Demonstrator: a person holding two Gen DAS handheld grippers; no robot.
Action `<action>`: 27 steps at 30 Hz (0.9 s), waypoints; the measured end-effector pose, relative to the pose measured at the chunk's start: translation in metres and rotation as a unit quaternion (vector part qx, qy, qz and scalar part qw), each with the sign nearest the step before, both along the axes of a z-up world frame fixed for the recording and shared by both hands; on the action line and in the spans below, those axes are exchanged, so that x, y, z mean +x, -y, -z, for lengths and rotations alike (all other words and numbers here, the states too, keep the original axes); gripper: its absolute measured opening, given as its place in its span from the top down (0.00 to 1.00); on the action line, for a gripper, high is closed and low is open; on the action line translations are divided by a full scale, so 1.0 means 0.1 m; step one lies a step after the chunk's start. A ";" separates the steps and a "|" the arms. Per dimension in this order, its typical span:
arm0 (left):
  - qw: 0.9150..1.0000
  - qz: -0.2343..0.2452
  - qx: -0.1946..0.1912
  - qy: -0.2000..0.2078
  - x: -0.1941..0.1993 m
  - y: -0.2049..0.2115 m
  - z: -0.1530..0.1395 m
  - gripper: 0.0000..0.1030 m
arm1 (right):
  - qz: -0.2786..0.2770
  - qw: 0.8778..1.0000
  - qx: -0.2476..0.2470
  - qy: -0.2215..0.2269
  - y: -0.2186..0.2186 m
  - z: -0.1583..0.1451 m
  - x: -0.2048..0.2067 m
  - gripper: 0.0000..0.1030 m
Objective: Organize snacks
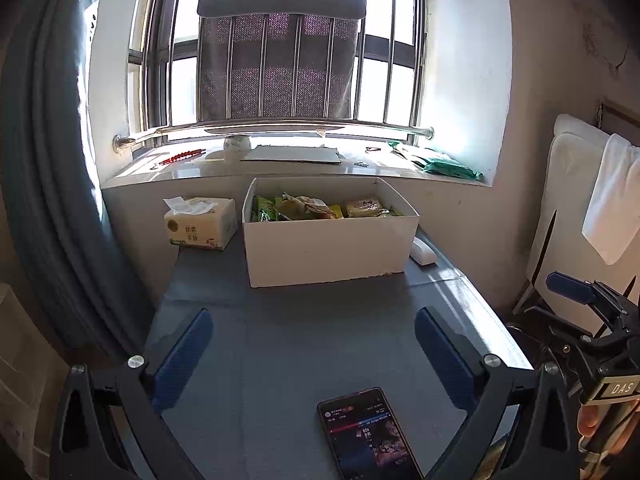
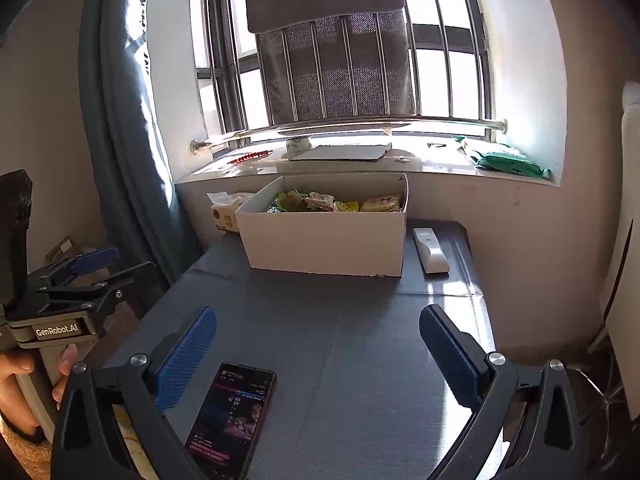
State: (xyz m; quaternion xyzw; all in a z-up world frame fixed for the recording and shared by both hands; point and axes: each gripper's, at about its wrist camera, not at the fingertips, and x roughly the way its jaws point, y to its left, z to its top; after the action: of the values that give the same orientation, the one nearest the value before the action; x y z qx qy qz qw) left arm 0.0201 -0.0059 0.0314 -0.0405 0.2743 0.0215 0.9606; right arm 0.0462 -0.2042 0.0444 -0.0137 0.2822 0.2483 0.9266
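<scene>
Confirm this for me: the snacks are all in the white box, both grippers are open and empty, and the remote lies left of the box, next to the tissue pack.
One detail is off. The remote lies to the right of the white box, as the right wrist view shows; only the tissue pack sits left of it. The snacks are in the box, and the left gripper and right gripper are open and empty.

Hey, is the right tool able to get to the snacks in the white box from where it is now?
Probably yes. The right tool is open and empty, the box has no lid, and only bare table lies between them.
</scene>
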 end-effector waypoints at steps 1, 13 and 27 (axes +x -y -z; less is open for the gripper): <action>1.000 0.001 0.001 0.000 0.01 0.00 0.00 0.00 | 0.000 1.000 0.000 0.001 0.00 0.00 0.00 0.00; 1.000 0.002 0.003 -0.002 0.01 0.01 0.01 0.00 | -0.003 1.000 0.001 0.002 -0.01 -0.02 0.01 0.00; 1.000 0.003 0.006 -0.005 0.02 0.00 0.01 0.00 | -0.002 1.000 0.001 0.003 0.00 -0.02 -0.01 0.00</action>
State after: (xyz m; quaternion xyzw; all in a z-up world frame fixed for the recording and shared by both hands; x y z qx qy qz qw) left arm 0.0220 -0.0063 0.0303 -0.0339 0.2790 0.0208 0.9595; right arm 0.0450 -0.2044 0.0461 -0.0144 0.2792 0.2503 0.9269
